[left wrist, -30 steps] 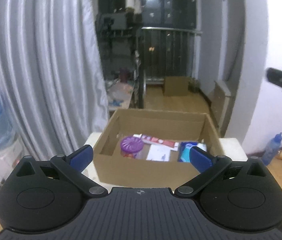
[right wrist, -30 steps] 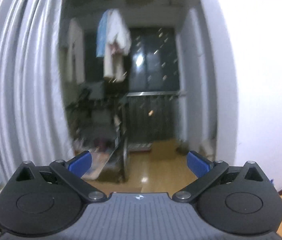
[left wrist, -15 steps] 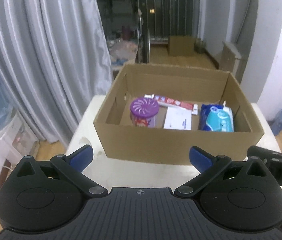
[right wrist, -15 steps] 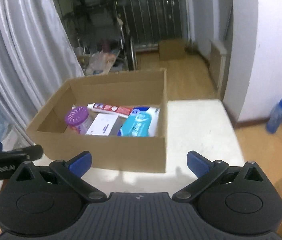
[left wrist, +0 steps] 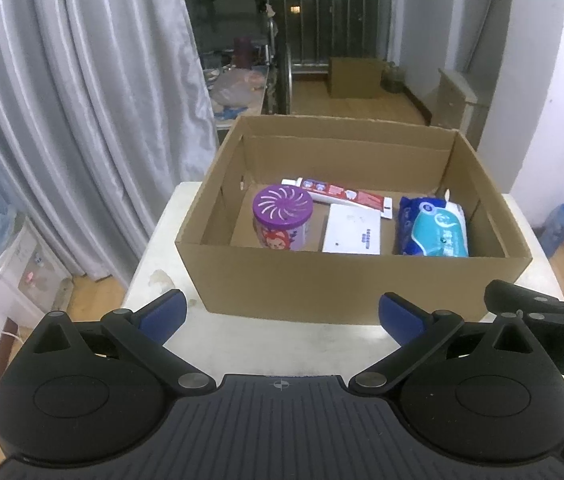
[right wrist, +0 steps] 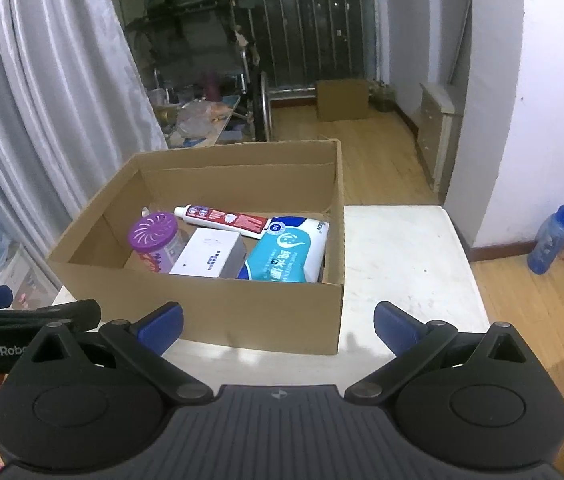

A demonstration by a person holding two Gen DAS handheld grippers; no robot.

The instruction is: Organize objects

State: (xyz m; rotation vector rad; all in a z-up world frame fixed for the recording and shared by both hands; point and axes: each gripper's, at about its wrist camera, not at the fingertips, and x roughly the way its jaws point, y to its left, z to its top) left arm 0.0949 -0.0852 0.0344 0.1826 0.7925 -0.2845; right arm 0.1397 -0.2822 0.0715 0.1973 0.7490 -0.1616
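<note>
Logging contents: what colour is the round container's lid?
Purple, with a white swirl pattern on the lid; clearest in the left wrist view.

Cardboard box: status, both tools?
Left tool open, empty. Right tool open, empty. Cardboard box on white table, holding four items, untouched. Near box wall between tools and contents.

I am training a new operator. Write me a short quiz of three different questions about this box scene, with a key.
1. True or false: the left gripper is shut on the toothpaste tube.
2. Which item stands at the left end of the cardboard box? A) wet wipes pack B) purple air freshener C) white carton
3. Fill in: the box rests on a white ____.

Key: 1 false; both it and the right gripper are open. 2 B. 3 table.
</note>
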